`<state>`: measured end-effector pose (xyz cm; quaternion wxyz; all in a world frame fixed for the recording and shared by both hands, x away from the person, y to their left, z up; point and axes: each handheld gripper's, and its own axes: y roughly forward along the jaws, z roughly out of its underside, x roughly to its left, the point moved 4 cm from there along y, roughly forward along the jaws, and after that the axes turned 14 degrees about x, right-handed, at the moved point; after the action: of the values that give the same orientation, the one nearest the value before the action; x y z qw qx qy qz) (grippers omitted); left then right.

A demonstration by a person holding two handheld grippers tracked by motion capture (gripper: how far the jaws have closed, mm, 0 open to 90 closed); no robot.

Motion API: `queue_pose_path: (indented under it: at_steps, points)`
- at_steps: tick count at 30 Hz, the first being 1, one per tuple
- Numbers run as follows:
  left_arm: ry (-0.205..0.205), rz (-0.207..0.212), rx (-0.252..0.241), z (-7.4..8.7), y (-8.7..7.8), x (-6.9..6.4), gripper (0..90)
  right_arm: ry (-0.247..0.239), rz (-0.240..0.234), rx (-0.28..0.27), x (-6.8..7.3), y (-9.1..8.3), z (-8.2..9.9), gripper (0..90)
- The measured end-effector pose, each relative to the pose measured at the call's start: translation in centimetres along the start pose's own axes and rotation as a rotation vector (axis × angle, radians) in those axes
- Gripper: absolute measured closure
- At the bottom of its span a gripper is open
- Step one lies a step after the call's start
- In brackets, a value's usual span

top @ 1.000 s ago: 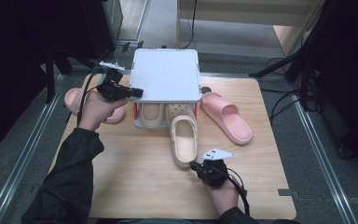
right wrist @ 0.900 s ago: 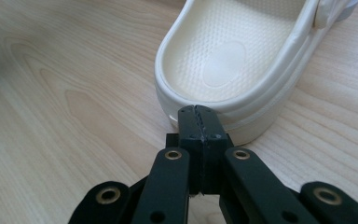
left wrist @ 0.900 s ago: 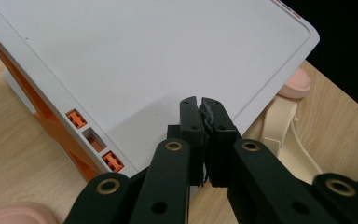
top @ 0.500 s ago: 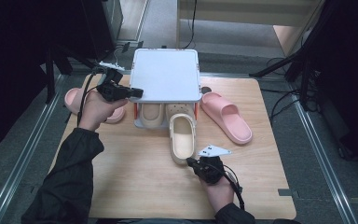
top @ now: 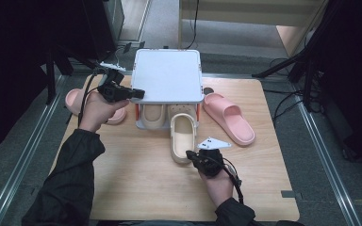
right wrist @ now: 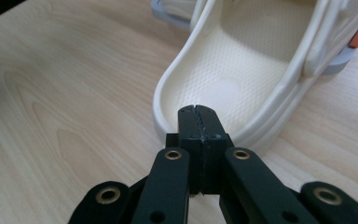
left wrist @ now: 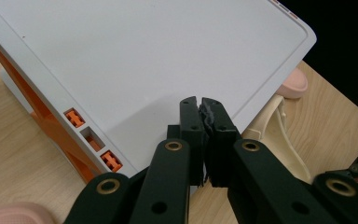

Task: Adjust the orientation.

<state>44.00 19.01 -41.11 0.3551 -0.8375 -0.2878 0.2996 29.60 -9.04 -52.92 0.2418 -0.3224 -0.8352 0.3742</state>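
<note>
On the wooden table [top: 122, 188] we see a white shoe rack [top: 168, 75] with orange side supports at the far centre. The left gripper [top: 136, 93] hangs at the rack's left edge, its jaws pressed together over the white top panel. The right gripper [top: 194, 157] sits at the heel of a cream clog [top: 182, 136], jaws together against the heel rim; the clog's toe lies under the rack. A pink slide [top: 228, 117] rests right of the rack, another pink slide [top: 73, 100] at the left.

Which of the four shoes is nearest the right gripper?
The cream clog half out of the rack's right bay, its heel at the right gripper; the others lie farther off.
</note>
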Motion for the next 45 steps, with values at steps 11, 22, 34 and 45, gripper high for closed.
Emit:
queue_pose_path:
  at_steps: [11,22,34,45]
  points:
    - [-0.002,-0.001,0.0,0.0,0.0,-0.1,87.4,-0.026,-0.011,0.078,0.8,1.7,1.6,90.0]
    - [-0.001,0.004,0.001,0.0,0.0,0.0,87.5,-0.036,0.011,0.03,-0.8,2.1,-2.2,90.0]
    - [0.001,0.006,0.0,0.0,0.0,0.0,87.1,-0.002,0.011,0.022,-3.7,3.9,-6.2,90.0]
    - [0.013,-0.005,-0.001,0.0,0.0,-0.1,85.8,0.032,-0.014,0.037,-4.6,4.7,-7.1,88.7]
